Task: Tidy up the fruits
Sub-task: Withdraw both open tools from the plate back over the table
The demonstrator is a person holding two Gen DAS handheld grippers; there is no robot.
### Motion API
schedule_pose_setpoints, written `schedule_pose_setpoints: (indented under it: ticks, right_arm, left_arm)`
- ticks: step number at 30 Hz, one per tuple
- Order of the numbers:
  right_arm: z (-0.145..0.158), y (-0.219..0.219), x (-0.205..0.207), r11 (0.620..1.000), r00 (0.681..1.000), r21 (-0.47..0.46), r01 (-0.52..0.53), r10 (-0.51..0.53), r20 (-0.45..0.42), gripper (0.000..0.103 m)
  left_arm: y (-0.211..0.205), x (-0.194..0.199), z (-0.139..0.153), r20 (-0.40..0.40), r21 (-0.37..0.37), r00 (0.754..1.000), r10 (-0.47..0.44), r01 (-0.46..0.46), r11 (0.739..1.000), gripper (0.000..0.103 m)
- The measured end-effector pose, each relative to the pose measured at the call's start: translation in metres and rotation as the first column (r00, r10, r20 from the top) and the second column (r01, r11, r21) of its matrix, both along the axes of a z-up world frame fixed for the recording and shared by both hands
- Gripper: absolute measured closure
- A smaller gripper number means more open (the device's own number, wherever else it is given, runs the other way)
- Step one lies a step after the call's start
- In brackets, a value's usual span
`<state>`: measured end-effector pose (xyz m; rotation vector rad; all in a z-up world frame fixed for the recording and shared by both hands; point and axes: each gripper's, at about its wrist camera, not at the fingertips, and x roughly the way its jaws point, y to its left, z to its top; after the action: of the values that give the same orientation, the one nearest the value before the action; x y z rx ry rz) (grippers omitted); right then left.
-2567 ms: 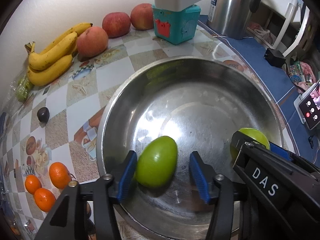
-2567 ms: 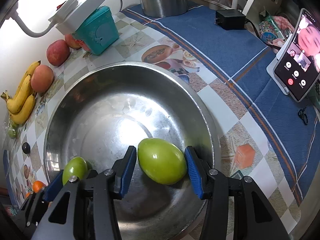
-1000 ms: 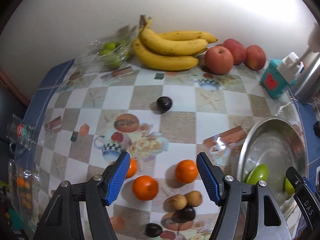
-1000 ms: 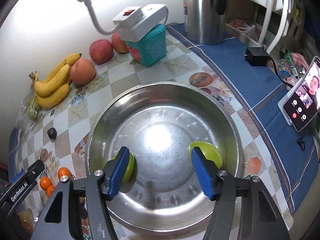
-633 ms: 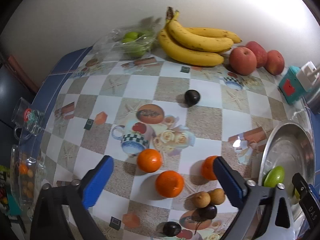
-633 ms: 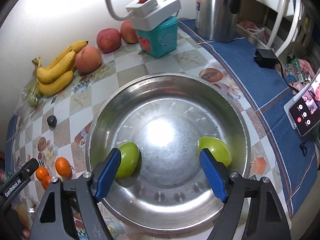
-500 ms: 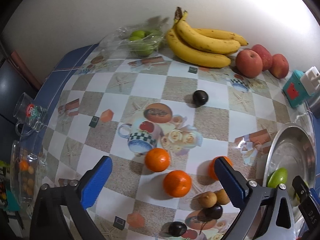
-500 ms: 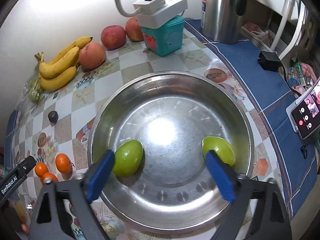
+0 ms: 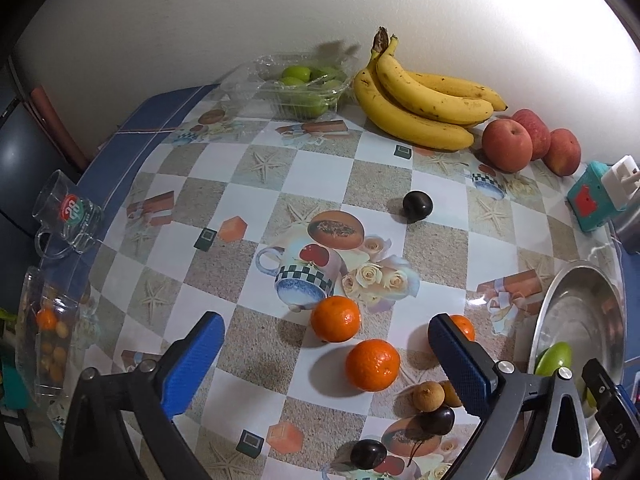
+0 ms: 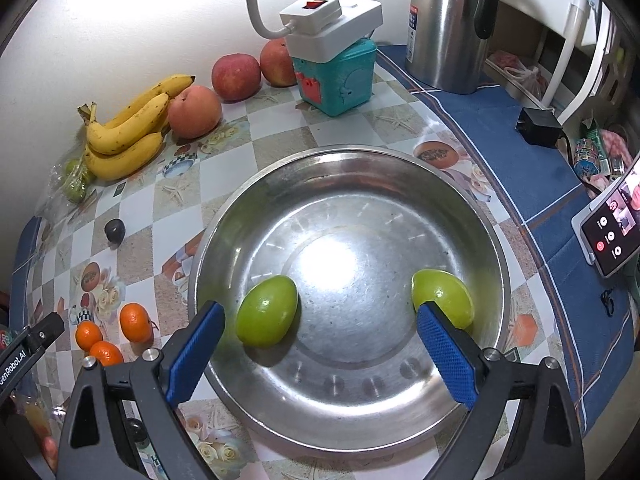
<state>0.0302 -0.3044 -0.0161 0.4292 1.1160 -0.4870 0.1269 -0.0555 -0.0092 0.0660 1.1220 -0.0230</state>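
Note:
A steel bowl (image 10: 400,408) holds two green fruits, one on the left (image 10: 267,310) and one on the right (image 10: 440,295). My right gripper (image 10: 320,356) is open and empty above the bowl's near side. My left gripper (image 9: 324,360) is open and empty above three oranges: one far (image 9: 335,318), one near (image 9: 372,365), one (image 9: 464,326) half hidden by the right finger. The bowl's rim (image 9: 540,320) shows at the right of the left wrist view. Bananas (image 9: 420,100), apples (image 9: 507,145) and a clear box of green fruits (image 9: 304,88) lie by the wall.
Dark plums (image 9: 417,205) (image 9: 368,454) and small brown fruits (image 9: 428,396) lie on the checked tablecloth. A glass mug (image 9: 66,216) stands at the left edge. A teal box (image 10: 336,76), a steel kettle (image 10: 448,24) and a phone (image 10: 612,232) stand around the bowl.
Both grippers let go of the green fruits in the bowl and pulled back. The left gripper swung left over the oranges and opened wider. The right gripper also opened wider.

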Motion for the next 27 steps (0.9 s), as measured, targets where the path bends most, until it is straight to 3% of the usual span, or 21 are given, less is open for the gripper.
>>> schedule_pose_setpoints:
  ticks: [27]
  right_arm:
    - [0.003, 0.086, -0.013, 0.975, 0.976, 0.061, -0.213, 0.210, 0.058, 0.006]
  left_arm:
    - [0.035, -0.049, -0.015, -0.047, -0.072, 0.998, 0.039, -0.043, 0.997, 0.000]
